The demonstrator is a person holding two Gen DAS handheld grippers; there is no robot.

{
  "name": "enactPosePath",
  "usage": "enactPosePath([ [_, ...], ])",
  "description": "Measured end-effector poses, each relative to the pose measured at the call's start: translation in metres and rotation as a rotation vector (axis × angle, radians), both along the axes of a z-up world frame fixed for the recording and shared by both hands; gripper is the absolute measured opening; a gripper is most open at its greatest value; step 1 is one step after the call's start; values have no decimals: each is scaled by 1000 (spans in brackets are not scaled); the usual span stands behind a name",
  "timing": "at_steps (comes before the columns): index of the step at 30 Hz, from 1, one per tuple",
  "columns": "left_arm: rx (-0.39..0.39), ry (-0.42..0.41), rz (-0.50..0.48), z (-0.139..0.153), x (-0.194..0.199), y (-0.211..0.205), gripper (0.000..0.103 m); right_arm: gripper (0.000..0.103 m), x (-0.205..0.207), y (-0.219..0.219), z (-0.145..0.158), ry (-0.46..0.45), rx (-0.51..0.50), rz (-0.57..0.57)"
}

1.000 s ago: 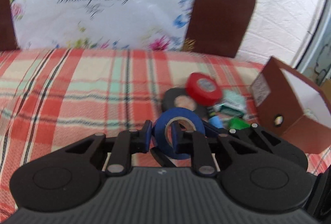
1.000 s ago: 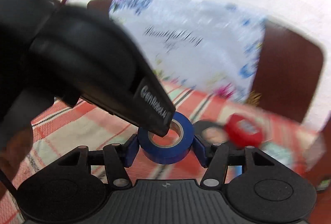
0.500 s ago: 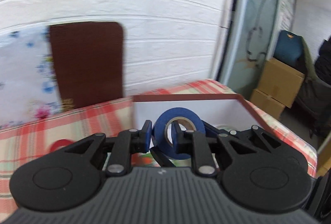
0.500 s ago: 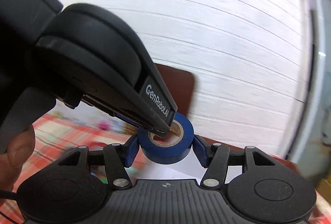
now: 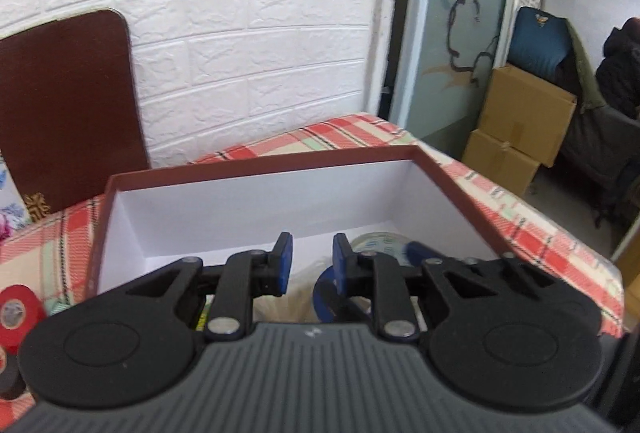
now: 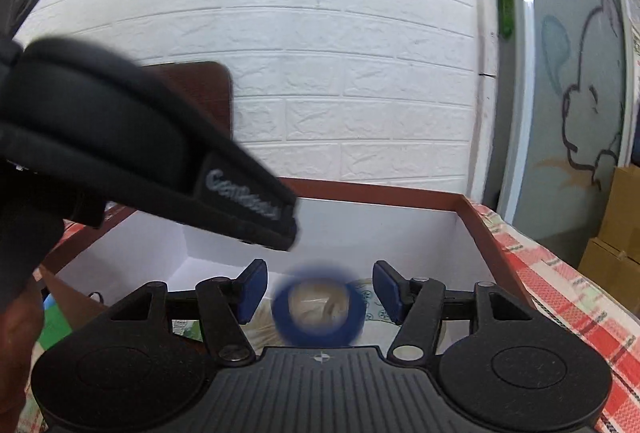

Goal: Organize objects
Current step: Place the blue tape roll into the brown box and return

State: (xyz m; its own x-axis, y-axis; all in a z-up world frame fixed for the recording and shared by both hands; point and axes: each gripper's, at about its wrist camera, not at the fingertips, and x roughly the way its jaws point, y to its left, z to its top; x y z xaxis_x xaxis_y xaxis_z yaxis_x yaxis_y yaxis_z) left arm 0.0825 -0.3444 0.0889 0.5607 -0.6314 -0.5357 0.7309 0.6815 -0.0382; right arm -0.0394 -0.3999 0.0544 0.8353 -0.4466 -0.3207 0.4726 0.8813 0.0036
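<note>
A blue tape roll (image 6: 319, 305) is blurred in mid-air between my right fingers, touching neither, above the inside of a brown box with white walls (image 6: 400, 229). In the left wrist view the roll (image 5: 325, 291) shows partly behind my right finger. My right gripper (image 6: 319, 291) is open over the box. My left gripper (image 5: 308, 265) is open and empty over the same box (image 5: 260, 205); its body (image 6: 160, 161) crosses the right wrist view.
A clear tape roll (image 5: 380, 243) and pale packets lie in the box. A red tape roll (image 5: 18, 309) and a black one lie left of the box on the plaid cloth (image 5: 540, 233). A brown board (image 5: 64, 105) leans on the brick wall. Cardboard boxes (image 5: 520, 129) stand right.
Both grippers swung right from the pile of rolls to above the box. Both opened and let go of the blue tape roll, which now falls into the box.
</note>
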Motion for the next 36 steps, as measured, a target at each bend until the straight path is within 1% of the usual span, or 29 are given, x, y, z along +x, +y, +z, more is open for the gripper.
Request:
enactPosePath([
  [3, 19, -3, 46, -1, 6, 10, 24, 59, -5, 1, -2, -20, 17, -2],
  [6, 38, 18, 101, -4, 10, 21, 24, 59, -10, 5, -3, -35, 20, -4],
  [8, 40, 27, 122, -6, 9, 29, 27, 60, -13, 10, -2, -50, 17, -9],
  [10, 43, 16, 141, -6, 5, 36, 35, 60, -23, 15, 0, -66, 19, -14],
  [12, 46, -2, 161, -5, -1, 44, 37, 60, -34, 21, 0, -80, 24, -18],
  [13, 48, -8, 172, -4, -4, 49, 37, 60, -30, 23, 2, -85, 27, -18],
  [16, 49, -22, 201, 0, -10, 63, 41, 60, -34, 23, 8, -104, 42, -11],
  [17, 50, -29, 208, 0, -12, 68, 41, 60, -26, 27, 10, -108, 43, -4],
  [18, 53, -34, 215, 1, -14, 74, 41, 60, -27, 37, 7, -112, 41, 4],
  [20, 56, -39, 231, 0, -17, 84, 41, 60, -29, 50, 11, -114, 30, 24],
  [23, 36, -24, 204, 0, -22, 99, 40, 60, -32, 69, 13, -115, 19, 57],
  [25, 72, -84, 239, 0, -32, 104, 45, 60, -32, 81, 13, -111, 16, 75],
  [26, 81, -109, 245, 0, -35, 108, 45, 60, -31, 86, 12, -110, 14, 87],
  [27, 82, -111, 247, 0, -35, 114, 45, 60, -30, 92, 12, -108, 10, 98],
  [30, 89, -93, 288, -4, -29, 135, 45, 60, -24, 108, 11, -96, 5, 132],
  [36, 97, -44, 402, -17, -12, 181, 45, 60, -8, 139, 4, -52, -10, 213],
])
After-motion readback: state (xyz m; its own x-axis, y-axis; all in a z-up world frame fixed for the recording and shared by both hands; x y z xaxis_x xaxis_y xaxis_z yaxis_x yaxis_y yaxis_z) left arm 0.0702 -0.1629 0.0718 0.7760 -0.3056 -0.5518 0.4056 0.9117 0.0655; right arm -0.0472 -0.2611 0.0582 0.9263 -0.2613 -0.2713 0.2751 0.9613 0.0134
